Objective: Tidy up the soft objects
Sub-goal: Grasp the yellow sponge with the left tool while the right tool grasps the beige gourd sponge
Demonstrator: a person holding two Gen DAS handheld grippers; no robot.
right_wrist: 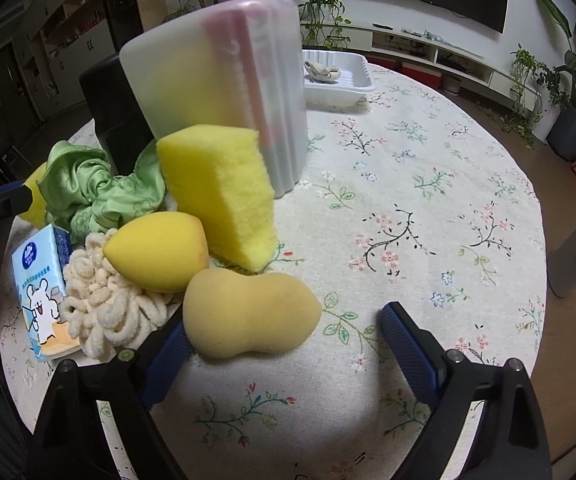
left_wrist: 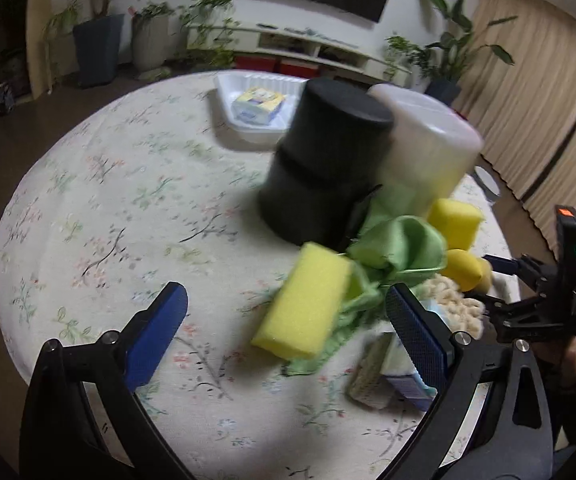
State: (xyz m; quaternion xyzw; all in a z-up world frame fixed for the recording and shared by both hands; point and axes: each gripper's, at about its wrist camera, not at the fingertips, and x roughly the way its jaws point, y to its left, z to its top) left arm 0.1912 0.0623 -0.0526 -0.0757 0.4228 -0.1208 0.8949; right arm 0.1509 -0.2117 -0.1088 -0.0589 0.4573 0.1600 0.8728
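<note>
We hold both tools low over the round table (right_wrist: pixel 427 184), facing a heap of soft things crowded at one side, seemingly gathered there to be sorted from one spot.

Our right gripper (right_wrist: pixel 284 332) has its fingers spread wide, empty. The tan gourd-shaped sponge (right_wrist: pixel 248 312) lies just ahead of them toward the left finger, touching or nearly touching its pad, so we judge it the nearest candidate for a grasp. At about 11 o'clock from it sits the yellow egg-shaped sponge (right_wrist: pixel 156 252), resting on the cream chenille cloth (right_wrist: pixel 104 304). A yellow wedge sponge (right_wrist: pixel 220 192) leans against the frosted plastic container (right_wrist: pixel 216 72) at 12 o'clock, propped rather than lying flat. The green cloth (right_wrist: pixel 96 192) is bunched at 10 o'clock, with a tissue pack (right_wrist: pixel 44 288) at 9 o'clock.

Our left gripper (left_wrist: pixel 288 312) is likewise spread and holds nothing. A yellow block sponge (left_wrist: pixel 303 304) lies between its fingers, on the green cloth's edge, with a black cylinder (left_wrist: pixel 319 160) behind at 12 o'clock.

Farther off, at 12 o'clock in both views, stand two white trays: one (left_wrist: pixel 228 92) holding a small yellow packet (left_wrist: pixel 258 106), another (right_wrist: pixel 351 88) holding a pale knotted item (right_wrist: pixel 323 70). We take these for the destinations.
</note>
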